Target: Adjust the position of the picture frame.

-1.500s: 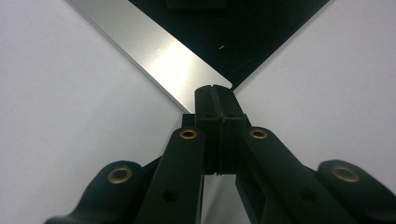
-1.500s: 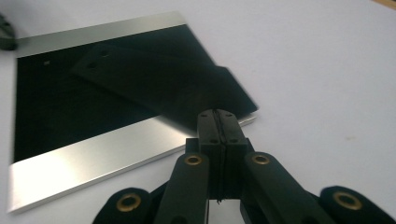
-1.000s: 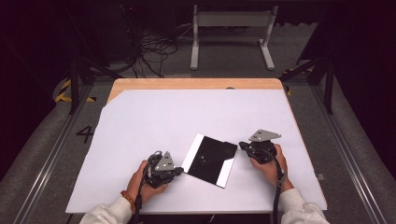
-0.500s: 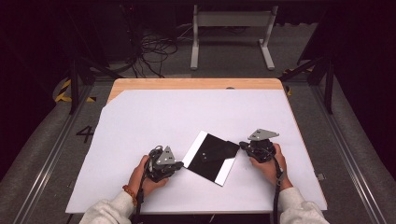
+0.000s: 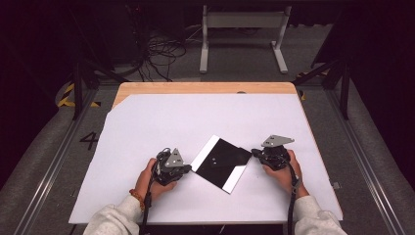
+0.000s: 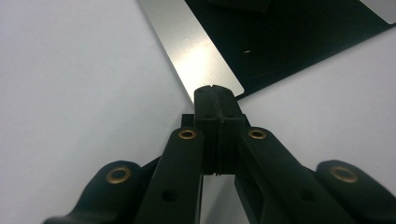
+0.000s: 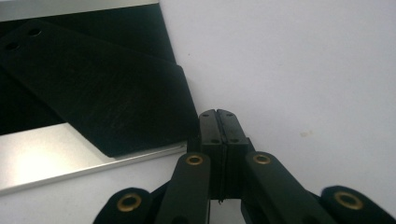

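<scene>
Rotated since a second ago: black plate, turned from a squarer lie into a diamond, its near corner now pointing at the person, with left gripper edged in beside it and right gripper unmoved

Seen along the left gripper: jaws pressed flat together, nothing between them, closed tips touching the corner of the plate's silver strip where it meets the white table cover

Seen along the right gripper: jaws likewise shut tight on nothing, tips just beside the plate's dark right corner, silver edging running below it

From above: plate flat on the white sheet, near the front of the table and between the two grippers, bright strips along its upper-left and lower-right edges, two small pale dots on the black face

Farther out: left hand and right hand wrapped round the gripper bodies, pale sleeves entering from the bottom, beaded bracelet on the left wrist, grey three-cornered plates atop both tools

Beyond: bare wooden table edge at the far side, tangle of cables and a white metal stand on the dark floor
</scene>
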Available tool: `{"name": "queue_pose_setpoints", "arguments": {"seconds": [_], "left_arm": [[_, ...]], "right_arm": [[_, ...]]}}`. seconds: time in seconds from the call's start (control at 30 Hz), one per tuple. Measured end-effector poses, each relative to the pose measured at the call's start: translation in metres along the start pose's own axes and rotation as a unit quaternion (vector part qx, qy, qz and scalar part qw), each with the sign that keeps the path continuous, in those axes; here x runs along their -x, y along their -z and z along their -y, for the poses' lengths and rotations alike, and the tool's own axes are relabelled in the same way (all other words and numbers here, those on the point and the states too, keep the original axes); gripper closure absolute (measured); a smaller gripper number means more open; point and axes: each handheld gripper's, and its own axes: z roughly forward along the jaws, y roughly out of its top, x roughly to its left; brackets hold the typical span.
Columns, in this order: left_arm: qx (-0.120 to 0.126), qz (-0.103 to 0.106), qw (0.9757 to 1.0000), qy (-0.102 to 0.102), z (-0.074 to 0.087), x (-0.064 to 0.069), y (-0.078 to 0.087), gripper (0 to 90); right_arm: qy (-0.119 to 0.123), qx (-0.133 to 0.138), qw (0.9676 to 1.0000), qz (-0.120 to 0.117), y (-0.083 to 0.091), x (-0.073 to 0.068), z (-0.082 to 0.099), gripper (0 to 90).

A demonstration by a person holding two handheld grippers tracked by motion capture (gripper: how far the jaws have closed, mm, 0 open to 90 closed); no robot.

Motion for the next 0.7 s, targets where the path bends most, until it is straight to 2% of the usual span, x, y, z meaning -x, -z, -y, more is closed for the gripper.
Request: {"name": "queue_pose_setpoints", "arguments": {"seconds": [0.23,0.5,0.6,0.63,0.7], "left_arm": [[-0.004,-0.009,0.9998,0.018,-0.003,-0.012,-0.002,89.6],[-0.005,-0.016,0.9995,0.027,-0.004,-0.023,-0.004,89.5],[-0.005,-0.021,0.9993,0.032,-0.005,-0.027,-0.004,88.5],[-0.003,-0.027,0.9992,0.031,-0.005,-0.03,-0.005,88.3],[-0.003,-0.032,0.999,0.032,-0.005,-0.032,-0.006,88.5]], "right_arm": [[0.012,-0.008,0.9997,-0.021,0.003,0.0,0.0,90.0],[0.02,-0.012,0.9987,-0.044,0.006,-0.002,0.002,90.0],[0.029,-0.017,0.9975,-0.062,0.009,-0.008,0.002,90.0],[0.039,-0.021,0.9966,-0.069,0.009,-0.013,0.002,90.0],[0.05,-0.025,0.9961,-0.068,0.011,-0.019,0.002,90.0]]}}
